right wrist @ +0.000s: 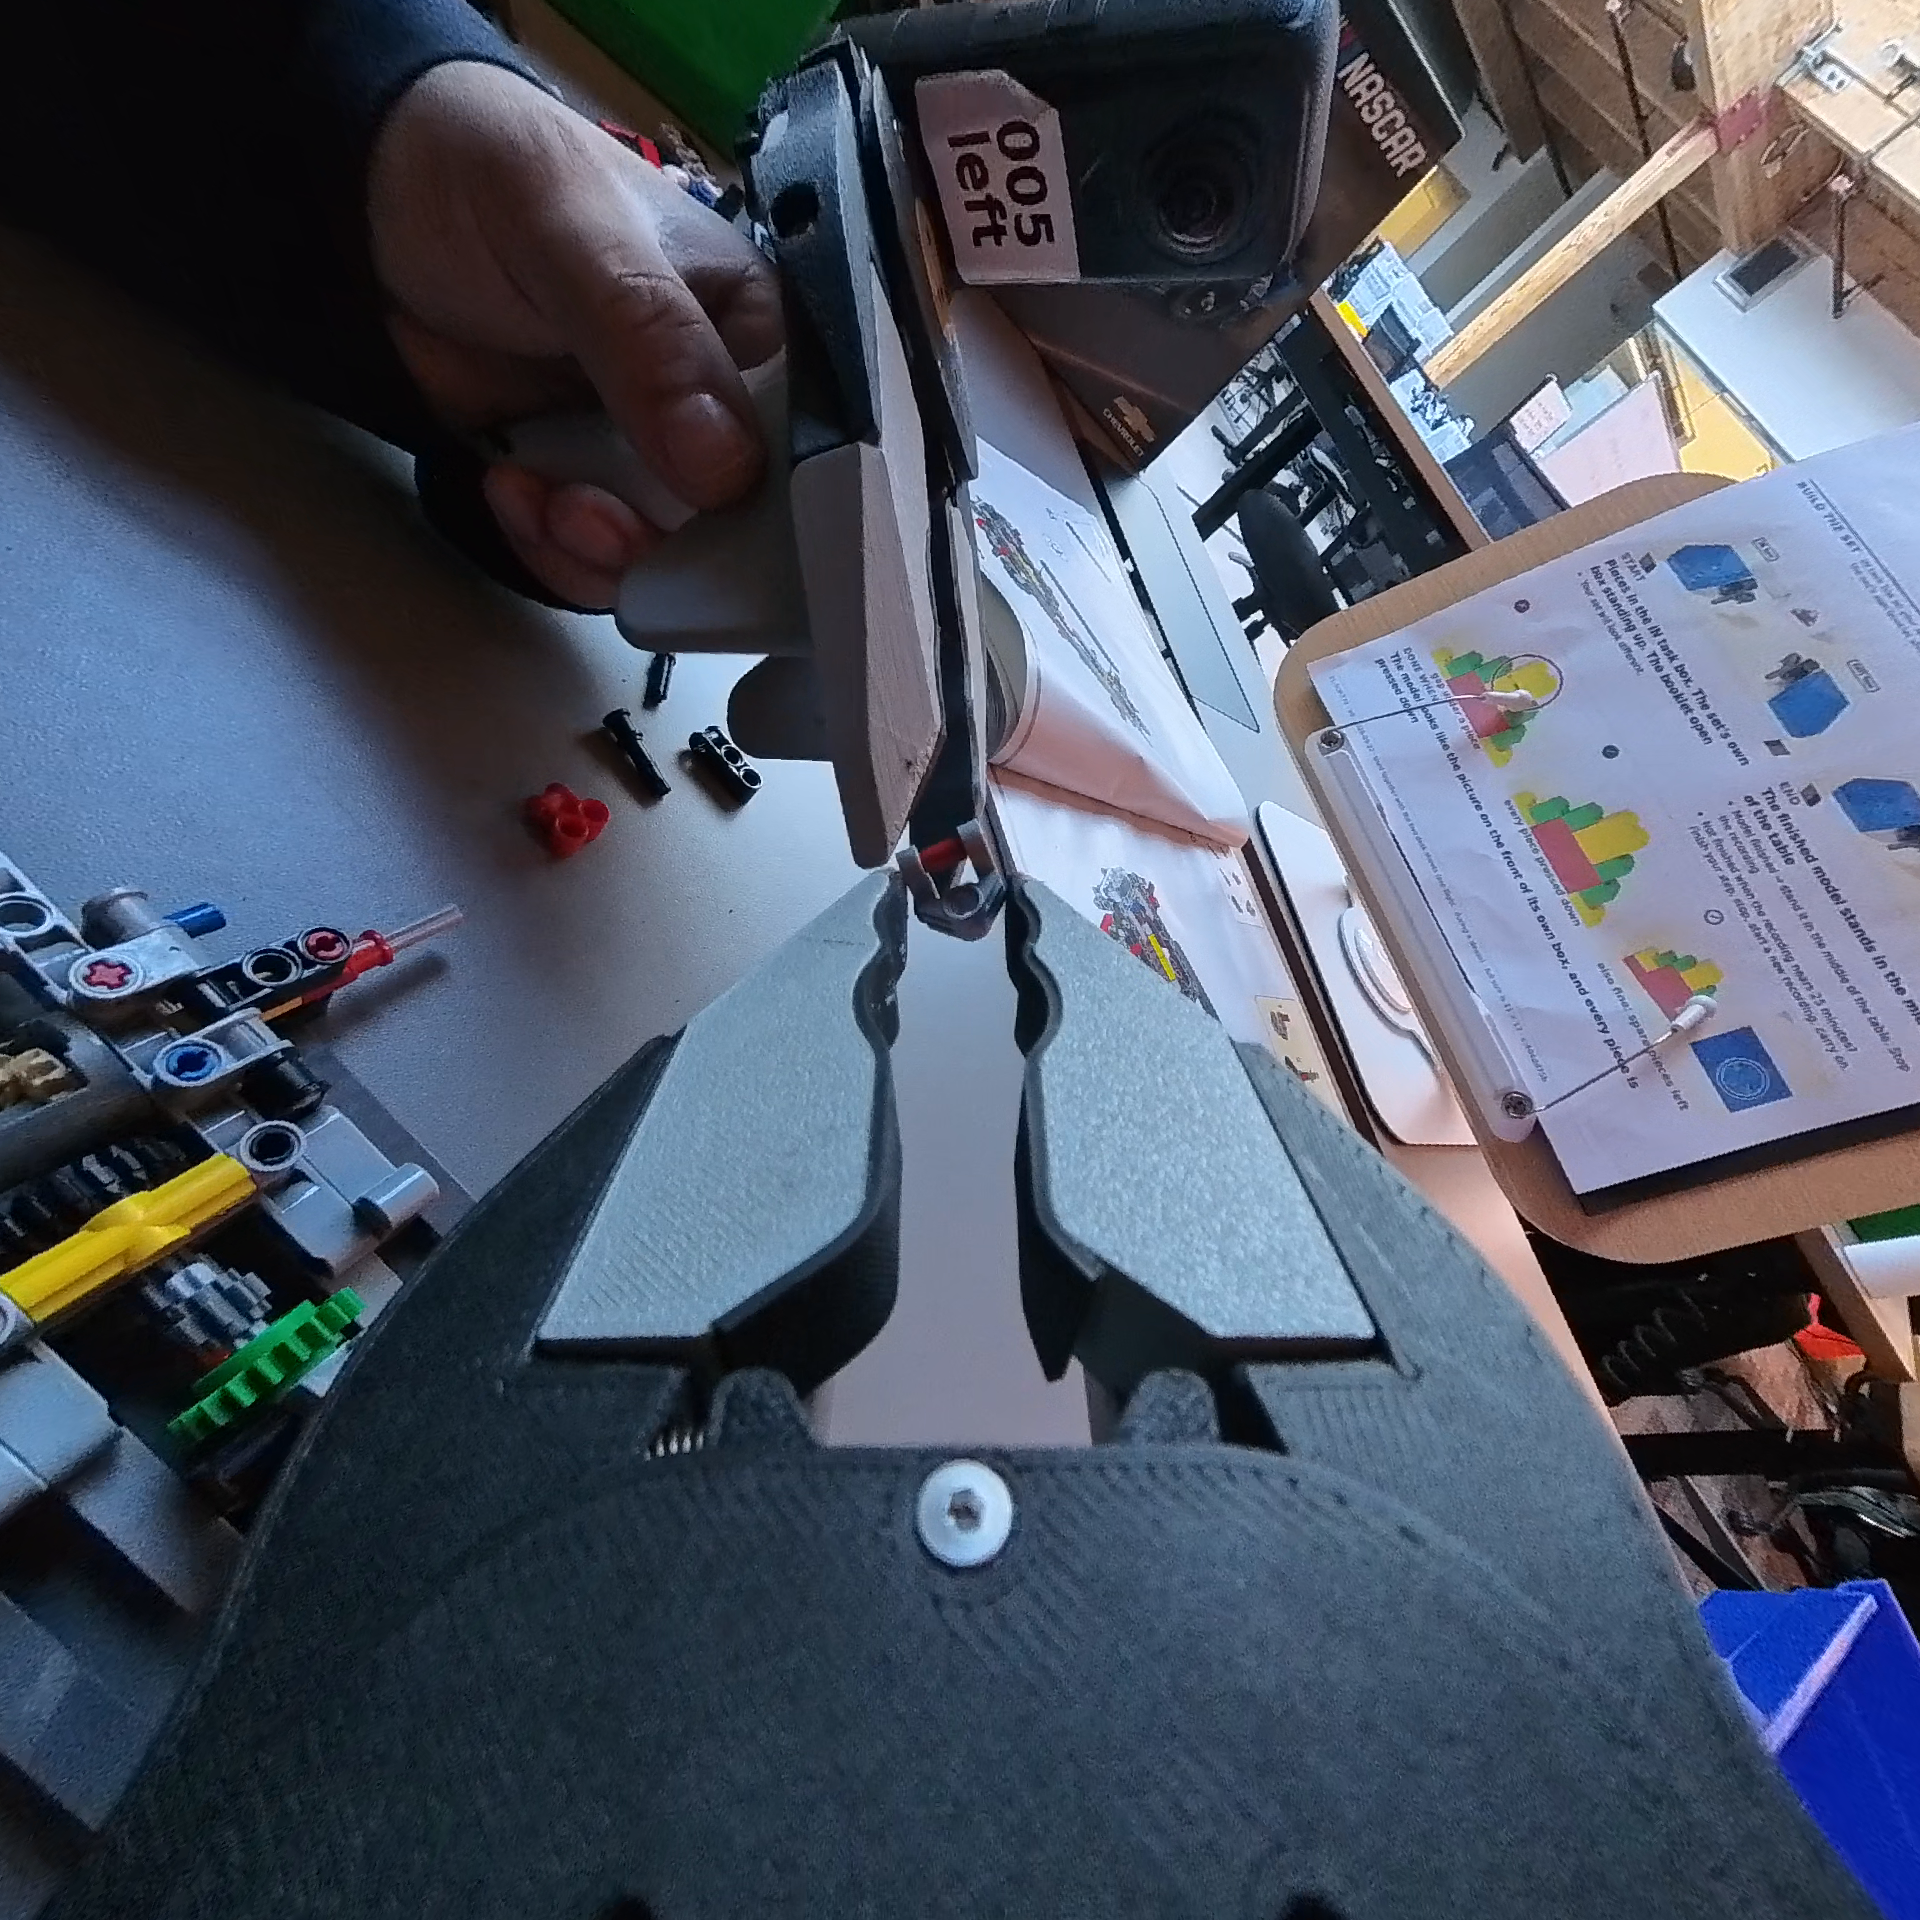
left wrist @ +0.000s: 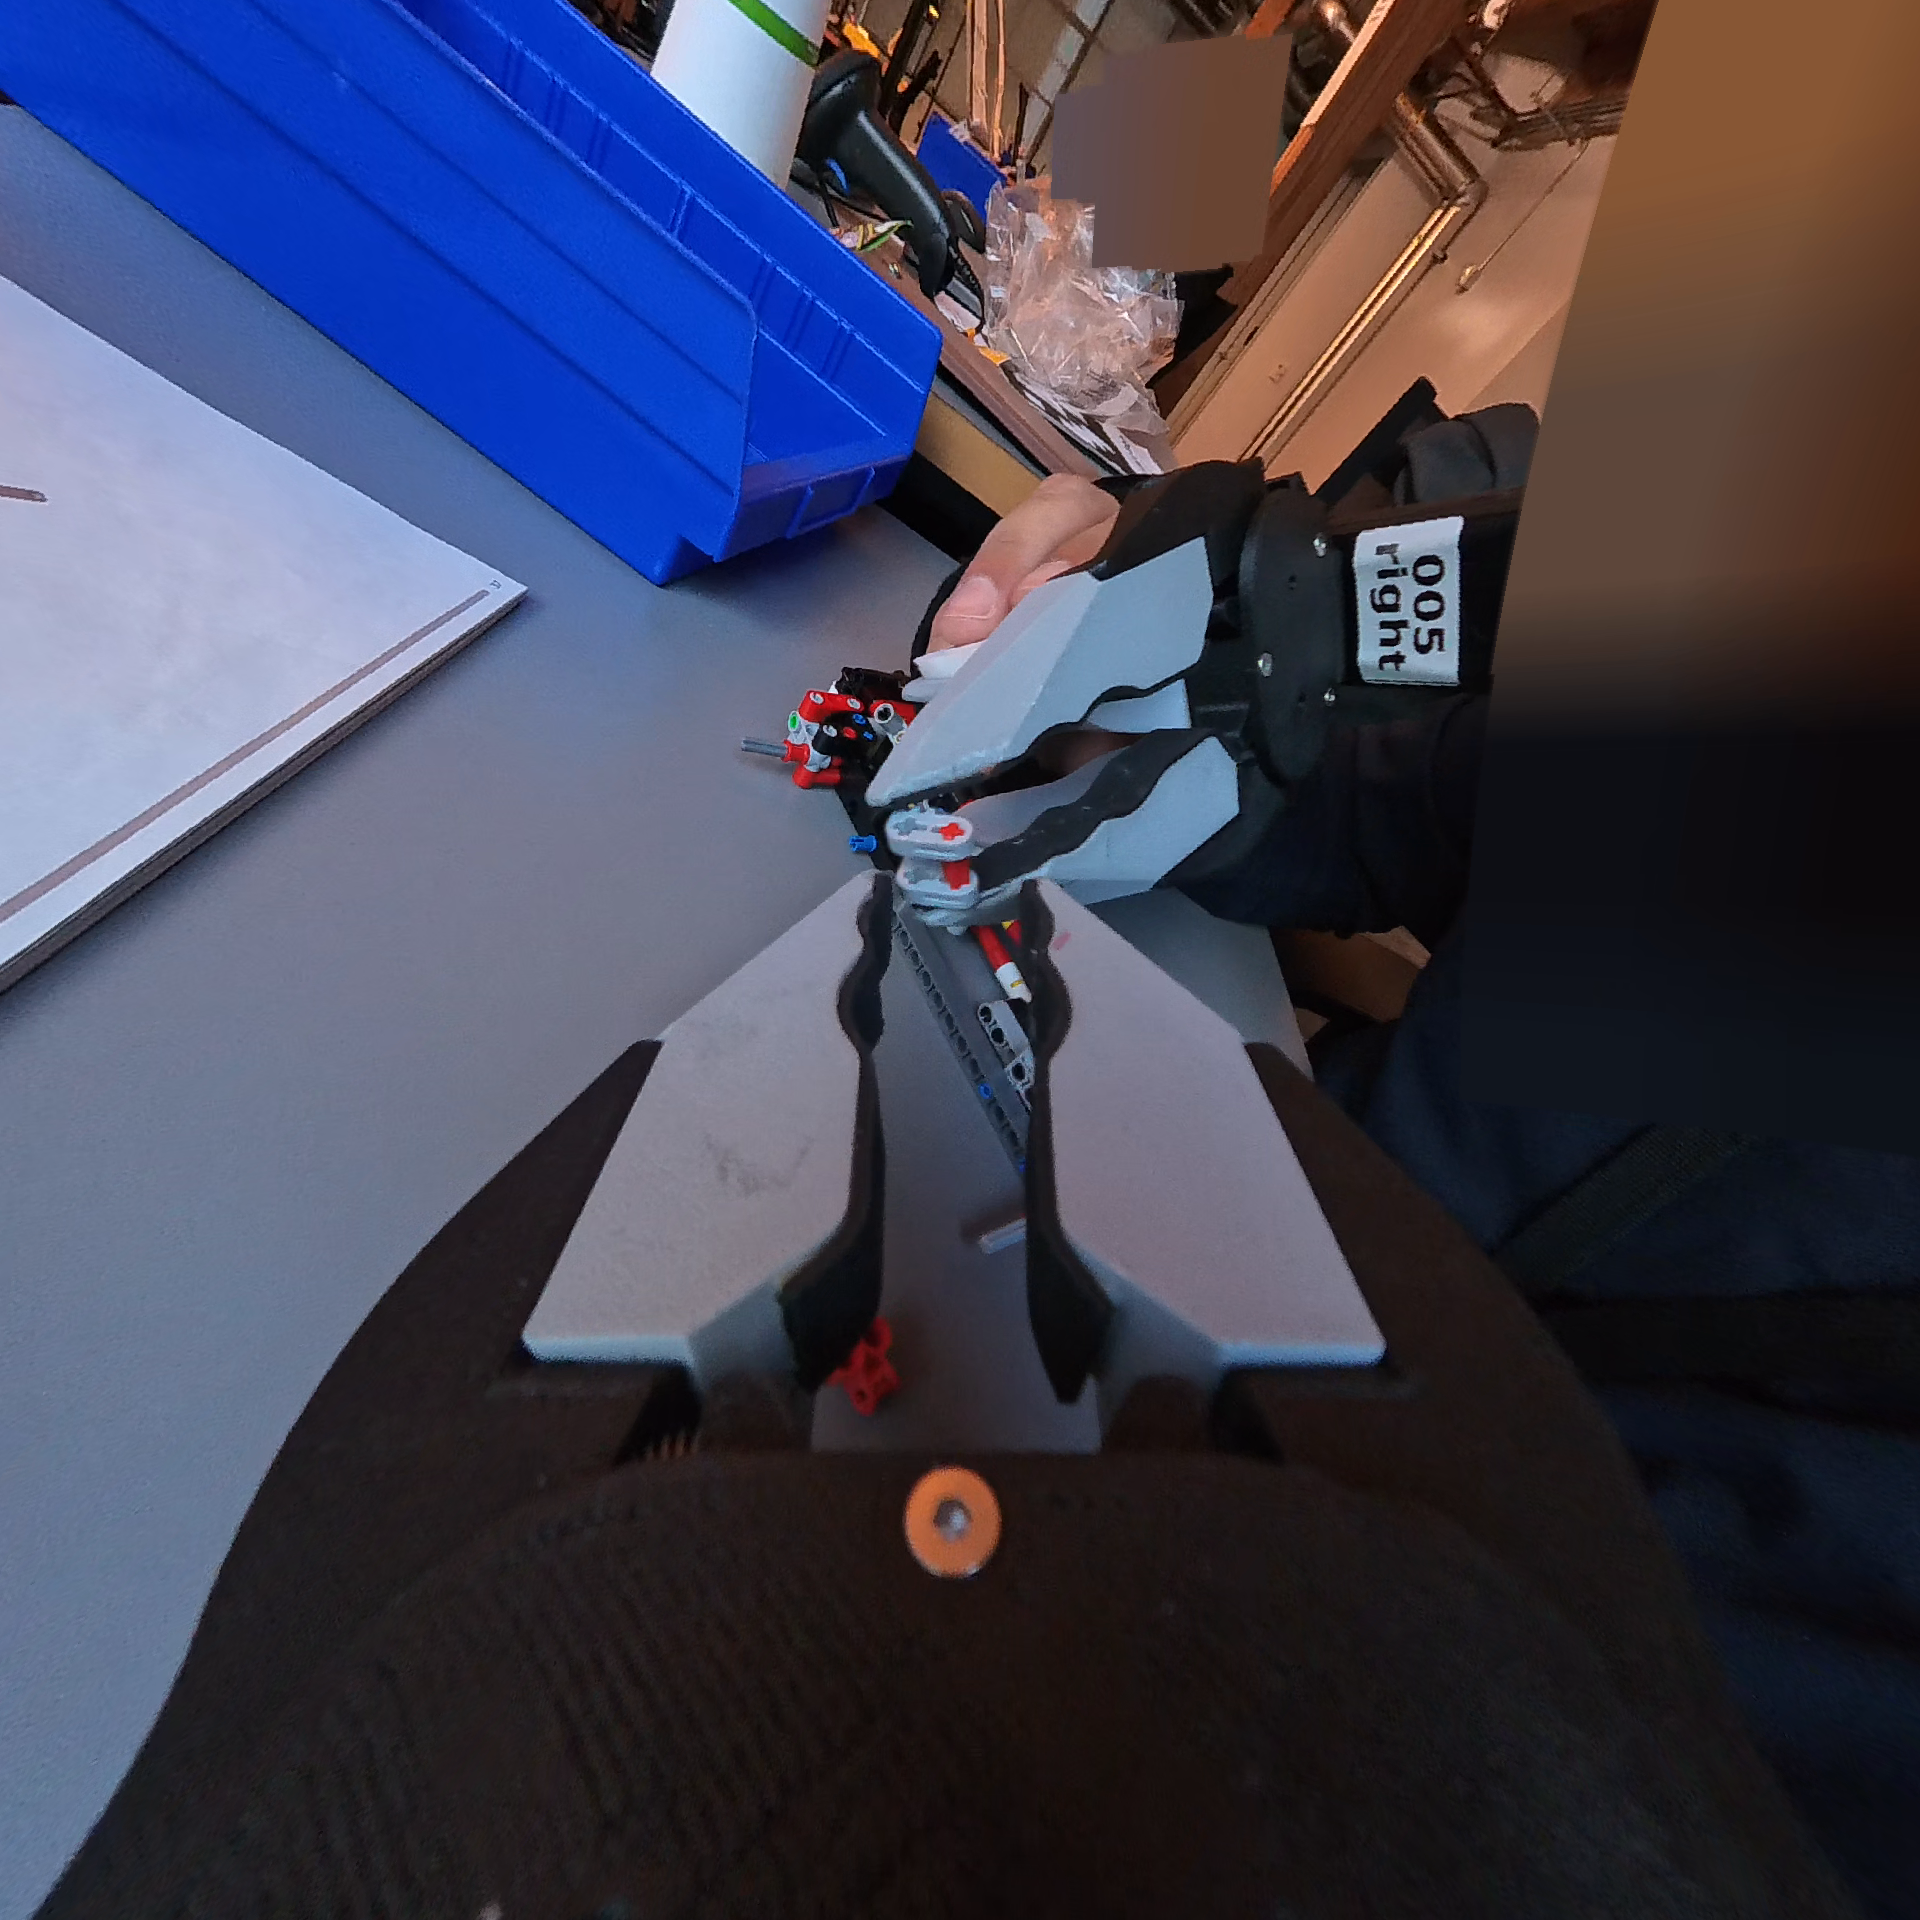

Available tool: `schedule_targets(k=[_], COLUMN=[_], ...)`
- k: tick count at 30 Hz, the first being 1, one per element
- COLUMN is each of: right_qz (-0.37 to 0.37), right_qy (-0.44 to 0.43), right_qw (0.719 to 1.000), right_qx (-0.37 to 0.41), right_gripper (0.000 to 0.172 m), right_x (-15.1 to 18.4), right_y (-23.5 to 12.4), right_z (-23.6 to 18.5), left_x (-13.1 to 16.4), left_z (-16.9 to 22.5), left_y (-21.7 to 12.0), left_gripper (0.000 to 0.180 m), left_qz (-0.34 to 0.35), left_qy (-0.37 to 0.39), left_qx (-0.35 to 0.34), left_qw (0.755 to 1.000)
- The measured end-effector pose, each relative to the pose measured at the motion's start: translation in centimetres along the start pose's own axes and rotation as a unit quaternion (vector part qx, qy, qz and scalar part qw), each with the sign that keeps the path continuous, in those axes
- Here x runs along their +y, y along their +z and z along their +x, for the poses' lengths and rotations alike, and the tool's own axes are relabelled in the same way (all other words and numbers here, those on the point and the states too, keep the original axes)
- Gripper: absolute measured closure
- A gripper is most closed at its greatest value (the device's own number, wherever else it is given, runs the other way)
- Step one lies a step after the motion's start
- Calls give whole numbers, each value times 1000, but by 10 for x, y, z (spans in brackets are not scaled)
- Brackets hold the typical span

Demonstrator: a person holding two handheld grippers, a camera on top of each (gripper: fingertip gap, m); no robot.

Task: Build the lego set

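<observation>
White labels (left wrist: 1408, 603) (printed black) mark both tongs' housings.

From my left wrist camera, the left gripper (left wrist: 961, 899) and the right gripper (left wrist: 940, 831) both close on a small grey-and-red connector piece (left wrist: 935, 857) above the grey table (left wrist: 416, 935). A long grey beam (left wrist: 971, 1029) lies below between my fingers. A blue bin (left wrist: 582, 312) sits beyond.

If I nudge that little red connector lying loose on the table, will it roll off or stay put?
The red connector looks lobed rather than round, so it would probably slide, not roll. Small plastic, likely very light. The grey table looks smooth, so a nudge may skid it.
</observation>
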State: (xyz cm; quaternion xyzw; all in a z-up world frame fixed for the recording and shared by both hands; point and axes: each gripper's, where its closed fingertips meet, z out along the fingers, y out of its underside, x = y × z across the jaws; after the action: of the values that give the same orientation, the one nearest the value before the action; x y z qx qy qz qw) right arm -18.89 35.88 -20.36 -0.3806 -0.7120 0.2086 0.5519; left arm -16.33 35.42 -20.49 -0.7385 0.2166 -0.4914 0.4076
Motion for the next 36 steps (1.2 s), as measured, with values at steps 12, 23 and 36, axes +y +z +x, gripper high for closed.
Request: schedule_targets(k=[12, 23, 36], right_qz=[37, 192, 203], right_qy=[37, 198, 304], right_qw=[999, 956, 915], right_qx=[-1, -104, -169], right_gripper=[156, 158, 159], right_x=[-14, -61, -75], right_y=[-4, -33, -32], right_z=[5, 17, 23], left_x=[-17, -34, -48], left_z=[9, 47, 69], left_y=[-9, -13, -27], left_gripper=[161, 171, 161], left_qz=[49, 79, 118], left_qy=[-32, -114, -160], left_qx=[47, 185, 265], left_qw=[997, 973, 943])
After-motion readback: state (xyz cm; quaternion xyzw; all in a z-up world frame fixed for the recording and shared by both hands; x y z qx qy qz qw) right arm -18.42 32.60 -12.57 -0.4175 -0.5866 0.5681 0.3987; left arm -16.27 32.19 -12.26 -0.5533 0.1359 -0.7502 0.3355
